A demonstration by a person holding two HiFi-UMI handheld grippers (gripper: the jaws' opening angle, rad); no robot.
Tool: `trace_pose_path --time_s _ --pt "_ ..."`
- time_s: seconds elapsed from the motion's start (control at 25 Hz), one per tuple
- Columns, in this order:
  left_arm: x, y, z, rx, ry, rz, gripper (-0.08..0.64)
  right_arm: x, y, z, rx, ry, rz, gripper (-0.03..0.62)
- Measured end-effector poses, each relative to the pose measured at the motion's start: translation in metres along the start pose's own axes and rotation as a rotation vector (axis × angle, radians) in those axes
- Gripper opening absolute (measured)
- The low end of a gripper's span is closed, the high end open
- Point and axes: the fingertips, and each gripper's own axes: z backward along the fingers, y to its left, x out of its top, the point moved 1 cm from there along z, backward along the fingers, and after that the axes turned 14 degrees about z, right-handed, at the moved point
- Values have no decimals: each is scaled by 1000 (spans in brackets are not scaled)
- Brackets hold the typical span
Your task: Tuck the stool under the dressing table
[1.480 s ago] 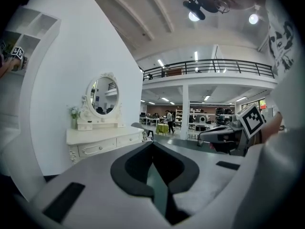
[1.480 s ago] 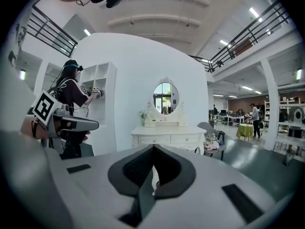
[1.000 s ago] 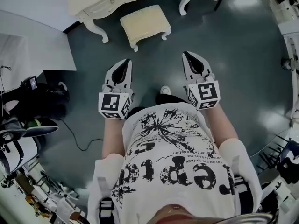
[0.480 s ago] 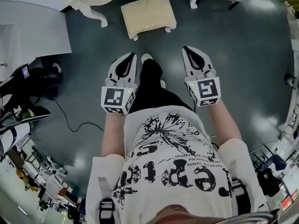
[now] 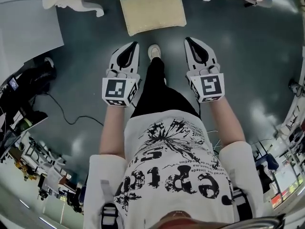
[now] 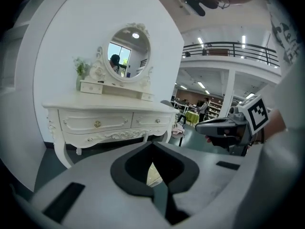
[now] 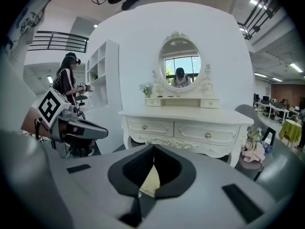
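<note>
Your left gripper (image 5: 133,45) and right gripper (image 5: 188,40), jaws closed and empty, should meet the stool (image 5: 152,9) at upper centre evenly, pushing it straight under the dressing table (image 6: 109,120).

The stool (image 5: 152,9) blocks the way between the dressing table (image 6: 105,123) legs; bare floor (image 5: 238,42) lies open beside it.

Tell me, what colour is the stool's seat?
The stool has a pale cream-yellow seat. It shows best in the head view.
</note>
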Motion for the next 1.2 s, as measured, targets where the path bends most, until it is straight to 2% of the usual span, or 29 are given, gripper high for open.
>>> trace_pose_path --time_s 0.2,0.4,0.6,0.92,1.08,1.2 --pt "-30 46 -66 -7 44 26 20 -41 -11 -80 37 22 43 17" --pt "-78 69 -102 48 117 85 20 -107 -16 -122 66 146 11 17" --pt "-141 109 -133 117 175 121 20 -188 0 -164 105 260 -34 17" --pt "-235 167 -180 188 239 114 20 -294 15 -207 117 331 -19 17" --pt "-263 177 -189 209 238 147 20 -324 19 -214 116 347 -24 17" --pt "-277 181 -190 222 232 143 20 -334 19 -217 106 349 -24 17"
